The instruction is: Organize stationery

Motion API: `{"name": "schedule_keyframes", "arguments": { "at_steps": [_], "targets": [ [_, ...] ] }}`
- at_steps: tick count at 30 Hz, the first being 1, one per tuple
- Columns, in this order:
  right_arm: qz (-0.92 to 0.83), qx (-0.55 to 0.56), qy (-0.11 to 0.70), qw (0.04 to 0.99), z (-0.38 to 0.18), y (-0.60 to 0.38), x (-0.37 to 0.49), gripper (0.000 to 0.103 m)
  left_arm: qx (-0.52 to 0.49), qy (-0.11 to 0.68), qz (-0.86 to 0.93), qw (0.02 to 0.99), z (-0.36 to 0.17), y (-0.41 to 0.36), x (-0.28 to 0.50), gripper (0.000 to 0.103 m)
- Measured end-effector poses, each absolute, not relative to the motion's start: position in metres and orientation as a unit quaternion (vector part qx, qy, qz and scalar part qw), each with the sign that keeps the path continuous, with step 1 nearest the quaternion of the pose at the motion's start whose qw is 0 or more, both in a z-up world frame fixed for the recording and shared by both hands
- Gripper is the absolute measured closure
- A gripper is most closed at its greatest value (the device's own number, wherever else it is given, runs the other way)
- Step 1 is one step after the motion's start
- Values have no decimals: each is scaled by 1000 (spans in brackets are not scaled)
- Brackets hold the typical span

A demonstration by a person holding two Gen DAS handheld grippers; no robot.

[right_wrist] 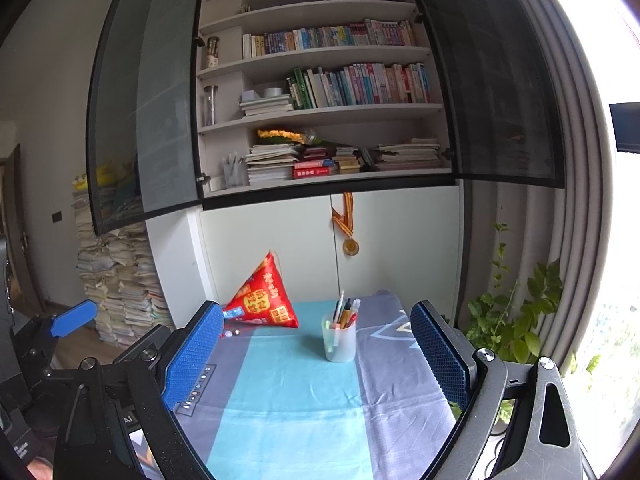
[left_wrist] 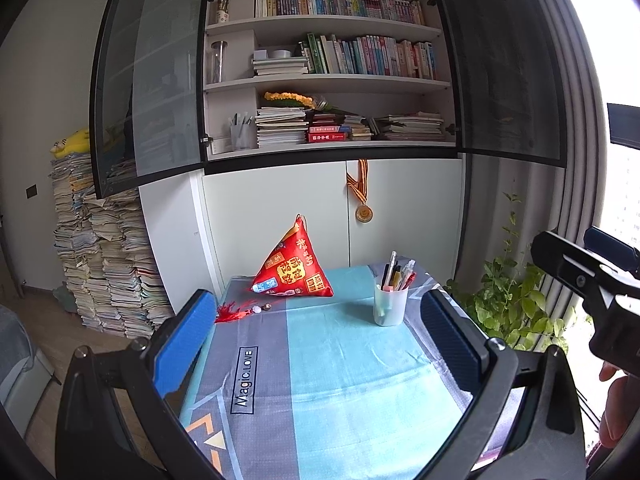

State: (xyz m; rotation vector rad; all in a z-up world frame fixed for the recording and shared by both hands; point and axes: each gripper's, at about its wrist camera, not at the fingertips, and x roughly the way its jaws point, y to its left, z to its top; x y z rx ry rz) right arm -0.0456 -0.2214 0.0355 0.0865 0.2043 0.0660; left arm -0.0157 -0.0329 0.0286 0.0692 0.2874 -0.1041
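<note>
The left tongs [left_wrist: 320,340] are spread wide and hold nothing above the cloth-covered surface [left_wrist: 340,380]. Further left on it lies a red pouch [left_wrist: 296,268] with its tassel. The right tongs [right_wrist: 316,356] are also spread and empty. The translucent pen cup [right_wrist: 339,340] stands upright behind them, well apart, with several pens [right_wrist: 346,310] standing inside. I judge the step is an approach: keep the cup centred between the fingers and do not tip it.
</note>
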Motion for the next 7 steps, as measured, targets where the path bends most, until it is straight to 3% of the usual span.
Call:
{"name": "schedule_keyframes", "arguments": {
  "at_steps": [7],
  "targets": [
    [35,40,101,993,38,-219,-46,8,33,140,-52,988,29,-28,-17,1]
  ]
}}
